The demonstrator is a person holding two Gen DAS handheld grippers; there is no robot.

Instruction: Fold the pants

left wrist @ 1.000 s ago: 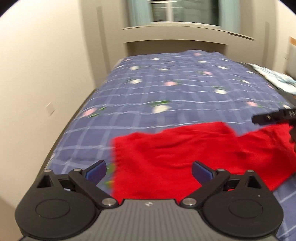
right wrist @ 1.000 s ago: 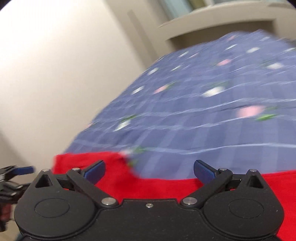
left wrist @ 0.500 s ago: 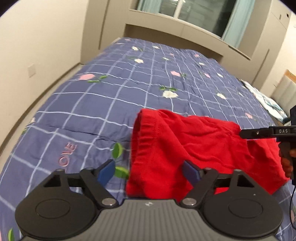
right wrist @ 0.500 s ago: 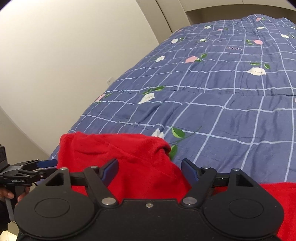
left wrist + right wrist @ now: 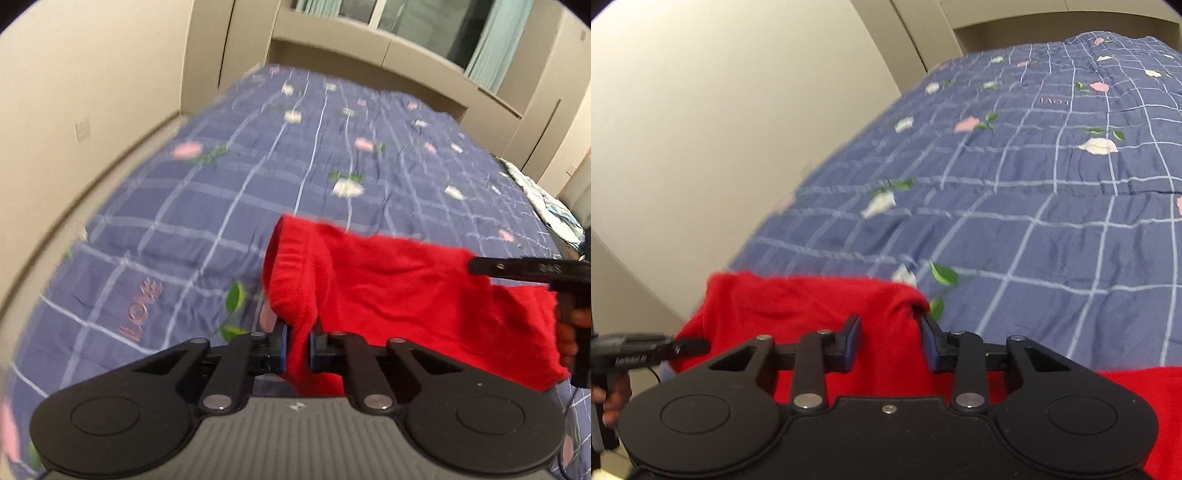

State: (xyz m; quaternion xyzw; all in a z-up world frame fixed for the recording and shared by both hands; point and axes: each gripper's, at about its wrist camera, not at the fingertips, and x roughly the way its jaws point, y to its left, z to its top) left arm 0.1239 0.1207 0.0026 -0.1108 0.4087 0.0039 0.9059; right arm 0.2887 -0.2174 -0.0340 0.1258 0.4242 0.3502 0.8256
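The red pants [image 5: 399, 288] hang stretched between both grippers above the blue checked bedspread [image 5: 258, 177]. My left gripper [image 5: 297, 349] is shut on one corner of the waistband, the red cloth pinched between its blue pads. My right gripper [image 5: 890, 343] is closed around a bunched fold of the red pants [image 5: 812, 306], its pads pressing the cloth from both sides. Each gripper shows in the other's view: the right one [image 5: 532, 267] at the right edge, the left one [image 5: 639, 352] at the left edge.
The bed [image 5: 1034, 192] fills most of both views, with a beige wall [image 5: 720, 110] along its left side. A window with curtains [image 5: 443, 26] is at the far end. A light patterned cloth [image 5: 543, 199] lies at the bed's far right edge.
Both grippers were open over the red pants; they have closed on the cloth. The pants have lifted off the bedspread and stretch between them.
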